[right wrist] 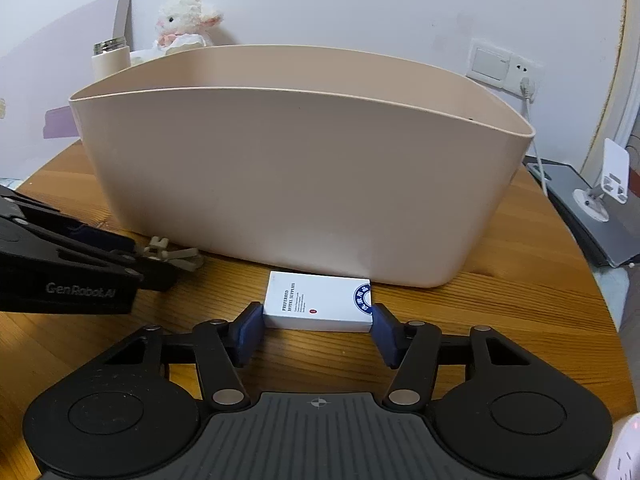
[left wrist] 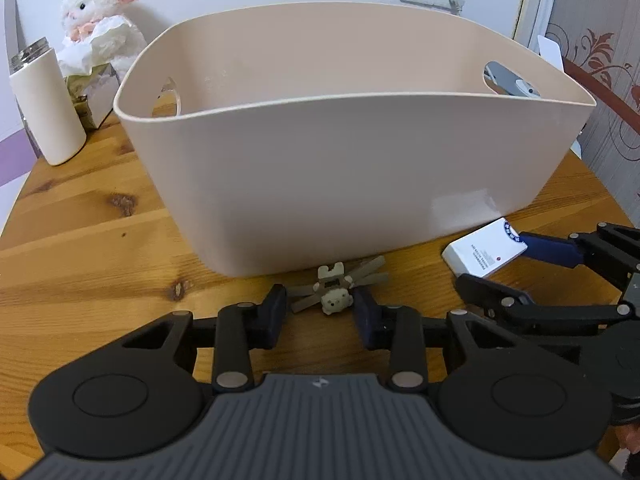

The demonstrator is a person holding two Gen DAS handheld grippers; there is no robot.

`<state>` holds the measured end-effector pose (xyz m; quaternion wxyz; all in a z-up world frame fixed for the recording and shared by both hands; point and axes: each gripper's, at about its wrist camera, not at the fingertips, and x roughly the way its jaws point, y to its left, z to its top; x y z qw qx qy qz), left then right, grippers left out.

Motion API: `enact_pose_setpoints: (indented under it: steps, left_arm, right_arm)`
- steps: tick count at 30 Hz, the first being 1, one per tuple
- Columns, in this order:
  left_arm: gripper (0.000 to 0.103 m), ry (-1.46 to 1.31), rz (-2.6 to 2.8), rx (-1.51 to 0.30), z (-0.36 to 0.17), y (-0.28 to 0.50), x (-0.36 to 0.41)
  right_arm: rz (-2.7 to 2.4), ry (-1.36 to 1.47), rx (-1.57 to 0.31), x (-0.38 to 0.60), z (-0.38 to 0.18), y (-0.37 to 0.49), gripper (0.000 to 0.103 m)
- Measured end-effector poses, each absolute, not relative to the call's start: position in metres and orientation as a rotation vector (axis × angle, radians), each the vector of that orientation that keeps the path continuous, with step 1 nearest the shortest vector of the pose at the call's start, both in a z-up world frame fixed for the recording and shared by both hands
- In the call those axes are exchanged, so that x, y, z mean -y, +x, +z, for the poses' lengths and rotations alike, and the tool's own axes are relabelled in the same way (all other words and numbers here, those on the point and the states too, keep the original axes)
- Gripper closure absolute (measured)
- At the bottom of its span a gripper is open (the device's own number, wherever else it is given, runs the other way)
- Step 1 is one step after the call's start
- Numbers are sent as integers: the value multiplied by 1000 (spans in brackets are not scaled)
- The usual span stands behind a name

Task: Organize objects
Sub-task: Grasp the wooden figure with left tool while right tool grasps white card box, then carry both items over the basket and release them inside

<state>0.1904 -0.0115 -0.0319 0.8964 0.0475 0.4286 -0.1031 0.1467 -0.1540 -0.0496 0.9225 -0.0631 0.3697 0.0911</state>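
Note:
A beige plastic bin (left wrist: 360,184) stands on the wooden table (left wrist: 80,248); it also shows in the right wrist view (right wrist: 300,184). A grey hair clip with a small bear (left wrist: 338,288) lies in front of it. My left gripper (left wrist: 320,308) is open, its fingers on either side of the clip. A white box with blue print (right wrist: 318,300) lies by the bin's front wall. My right gripper (right wrist: 318,314) has its blue pads against both ends of the box, which rests on the table. The box also shows in the left wrist view (left wrist: 486,248).
A white tumbler (left wrist: 46,108), a plush lamb (left wrist: 100,12) and a tissue box (left wrist: 94,92) stand at the back left. A grey laptop (right wrist: 592,220) with a phone stand (right wrist: 604,188) lies to the right. A white power strip (right wrist: 620,452) is at the near right.

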Motion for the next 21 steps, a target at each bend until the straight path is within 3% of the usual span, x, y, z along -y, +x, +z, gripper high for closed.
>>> enact_pose_setpoints:
  steps: [11, 21]
  left_arm:
    - [65, 81, -215, -842, -20, 157, 4]
    - [65, 43, -226, -668, 43, 126, -9]
  right_arm:
    - [165, -111, -706, 164, -23, 124, 49]
    - [139, -94, -508, 176, 42, 112, 49]
